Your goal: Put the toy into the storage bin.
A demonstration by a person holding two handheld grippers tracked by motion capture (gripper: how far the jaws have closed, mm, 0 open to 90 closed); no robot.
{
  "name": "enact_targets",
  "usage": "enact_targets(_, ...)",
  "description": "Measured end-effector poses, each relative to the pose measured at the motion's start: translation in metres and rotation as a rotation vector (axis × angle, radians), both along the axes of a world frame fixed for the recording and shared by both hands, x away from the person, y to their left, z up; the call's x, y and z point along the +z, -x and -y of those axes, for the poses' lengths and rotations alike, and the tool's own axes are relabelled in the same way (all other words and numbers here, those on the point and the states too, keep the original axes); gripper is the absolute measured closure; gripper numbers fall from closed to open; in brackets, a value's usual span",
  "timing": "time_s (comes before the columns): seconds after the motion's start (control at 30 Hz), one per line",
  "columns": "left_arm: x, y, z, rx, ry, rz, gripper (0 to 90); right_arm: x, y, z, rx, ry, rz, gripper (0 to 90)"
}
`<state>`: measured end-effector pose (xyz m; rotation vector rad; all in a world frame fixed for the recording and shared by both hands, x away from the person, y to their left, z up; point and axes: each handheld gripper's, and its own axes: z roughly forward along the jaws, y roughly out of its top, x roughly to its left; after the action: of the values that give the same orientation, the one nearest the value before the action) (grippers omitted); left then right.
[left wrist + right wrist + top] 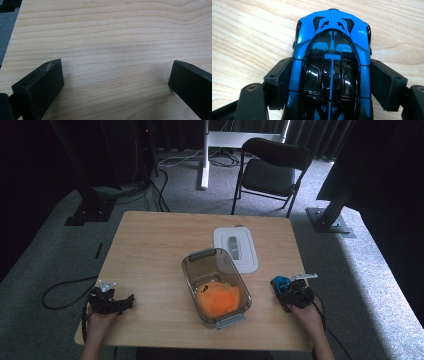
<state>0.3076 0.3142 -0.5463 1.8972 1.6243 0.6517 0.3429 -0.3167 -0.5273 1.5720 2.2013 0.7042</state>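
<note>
- Where the high view looks down, the table (150, 250) is a pale wood-grain rectangle with rounded corners, matte, standing on grey carpet; a black folding chair (272, 170) stands behind it at 12 o'clock.
- Clear smoky plastic bin (216, 287), rounded rectangle with grey latch tabs at both short ends, sits at table centre, turned slightly off square, open on top.
- White lid (236, 249), flat rounded rectangle with a grey handle in the middle, lies on the table at 1 o'clock from the bin, just beside its far corner.
- Orange plush toy (217, 298), soft, fuzzy, rounded lump, lies inside the bin at its near end.
- Left gripper (125, 302), black with a grey three-cornered plate, at 9 o'clock from the bin, well apart from it, low over the table; in the left gripper view (115, 80) its blocky matte jaws are spread wide with bare wood between them.
- Right gripper (278, 285) at 3 o'clock from the bin, near the table's right edge; in the right gripper view (331, 80) its jaws pinch both flanks of the toy car.
- Toy car (332, 62), glossy blue and black, sleek low sports shape, hard shiny shell, on the wood, nose pointing away from the hand.
</note>
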Motion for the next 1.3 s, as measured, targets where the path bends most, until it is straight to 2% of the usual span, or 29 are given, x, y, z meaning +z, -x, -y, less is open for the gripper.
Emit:
enact_targets(0.07, 0.0, 0.0, 0.0, 0.0, 0.0, 0.0, 0.3, 0.001, -0.001, 0.001, 0.009, -0.017, -0.007, 25.1)
enact_targets(0.13, 0.0, 0.0, 0.0, 0.0, 0.0, 0.0, 0.3, 0.004, -0.001, 0.001, 0.01, 0.001, 0.009, 25.1)
enact_targets(0.3, 0.0, 0.0, 0.0, 0.0, 0.0, 0.0, 0.3, 0.013, -0.002, 0.003, 0.002, -0.026, 0.033, 25.1)
enact_targets(0.33, 0.0, 0.0, 0.0, 0.0, 0.0, 0.0, 0.3, 0.016, -0.002, 0.003, 0.007, -0.023, 0.023, 25.1)
enact_targets(0.4, 0.0, 0.0, 0.0, 0.0, 0.0, 0.0, 0.3, 0.02, -0.003, 0.002, 0.01, -0.017, 0.035, 25.1)
enact_targets(0.43, 0.0, 0.0, 0.0, 0.0, 0.0, 0.0, 0.3, 0.022, -0.003, 0.002, 0.018, -0.025, 0.02, 25.1)
enact_targets(0.57, 0.0, 0.0, 0.0, -0.001, -0.001, -0.001, 0.3, 0.03, -0.003, 0.0, 0.022, -0.015, 0.034, 25.1)
enact_targets(0.8, 0.0, 0.0, 0.0, 0.0, 0.0, 0.0, 0.3, 0.042, -0.004, 0.001, 0.03, -0.037, 0.037, 25.1)
enact_targets(1.3, 0.0, 0.0, 0.0, 0.0, 0.0, 0.0, 0.3, 0.081, -0.006, -0.012, 0.069, -0.053, 0.078, 25.1)
